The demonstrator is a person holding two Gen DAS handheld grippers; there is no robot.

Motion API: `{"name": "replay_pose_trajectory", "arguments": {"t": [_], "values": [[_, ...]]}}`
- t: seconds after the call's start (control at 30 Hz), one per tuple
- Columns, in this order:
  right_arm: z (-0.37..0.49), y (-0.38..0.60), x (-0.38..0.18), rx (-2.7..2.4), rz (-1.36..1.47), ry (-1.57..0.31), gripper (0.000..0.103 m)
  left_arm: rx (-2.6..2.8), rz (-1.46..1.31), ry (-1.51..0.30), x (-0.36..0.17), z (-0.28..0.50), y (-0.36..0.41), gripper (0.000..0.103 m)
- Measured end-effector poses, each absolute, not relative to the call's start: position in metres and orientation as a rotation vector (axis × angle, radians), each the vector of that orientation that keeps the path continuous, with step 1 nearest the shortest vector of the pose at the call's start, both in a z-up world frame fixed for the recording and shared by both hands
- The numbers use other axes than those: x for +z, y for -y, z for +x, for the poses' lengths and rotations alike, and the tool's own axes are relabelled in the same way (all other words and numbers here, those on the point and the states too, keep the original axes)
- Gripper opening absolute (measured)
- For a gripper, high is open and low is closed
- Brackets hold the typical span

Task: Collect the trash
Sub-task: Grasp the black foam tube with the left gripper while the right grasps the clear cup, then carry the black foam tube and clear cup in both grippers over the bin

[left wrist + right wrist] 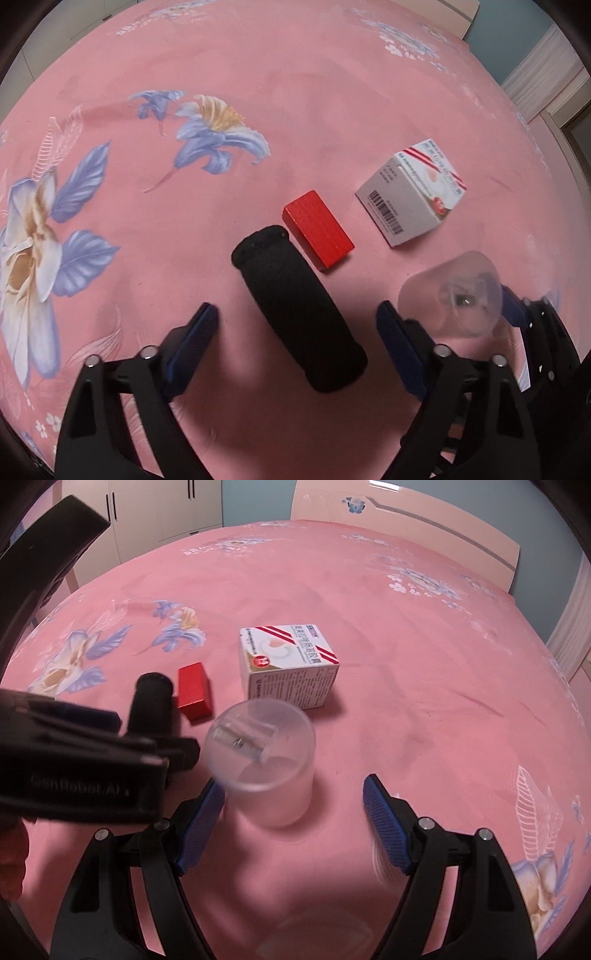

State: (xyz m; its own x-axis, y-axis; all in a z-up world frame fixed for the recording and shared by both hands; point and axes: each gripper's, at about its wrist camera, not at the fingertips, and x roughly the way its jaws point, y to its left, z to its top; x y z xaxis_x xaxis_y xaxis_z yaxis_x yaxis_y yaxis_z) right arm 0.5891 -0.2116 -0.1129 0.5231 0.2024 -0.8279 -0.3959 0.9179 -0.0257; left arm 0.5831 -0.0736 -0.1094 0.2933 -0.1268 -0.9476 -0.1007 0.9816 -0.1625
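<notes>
**Two claws spread over trash on the bed**

The left claw [297, 317] is held wide apart astride the black roll [297, 306], which lies on the pink bedspread [295, 110] with neither pad seen touching it. The red block [317, 230] lies just beside the roll's far end, and the carton [410, 194] sits a little beyond, toward the headboard edge.

The right claw [293, 801] is likewise spread, with nothing pinched; the frosted cup [266, 760] stands between its pads, the left pad seeming to touch the cup's wall. A small object is seen inside the cup, though it cannot be identified.

The step in hand is judged to be a grasp of the roll. The pads are best centred across its width and lowered before closing, so that the soft roll is squeezed evenly and the red block is not nudged.
</notes>
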Motion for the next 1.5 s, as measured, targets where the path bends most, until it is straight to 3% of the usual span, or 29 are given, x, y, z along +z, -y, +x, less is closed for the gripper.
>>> {"name": "replay_pose_trajectory", "arguments": {"t": [0.17,0.3,0.87,1.5], "values": [[0.601,0.207,-0.119,0.379,-0.201,-0.964,0.059,-0.009,-0.160,-1.267,-0.114,0.593,0.077,0.073],[0.605,0.205,-0.119,0.376,-0.177,-0.969,0.048,-0.015,-0.108,-1.234,-0.114,0.597,0.080,0.049],[0.526,0.214,-0.084,0.319,-0.191,-0.957,0.048,-0.109,-0.005,-1.201,-0.088,0.525,0.054,0.046],[0.387,0.196,0.072,0.271,-0.232,-0.772,0.048,-0.139,0.156,-0.855,0.084,0.374,0.029,0.046]]}}
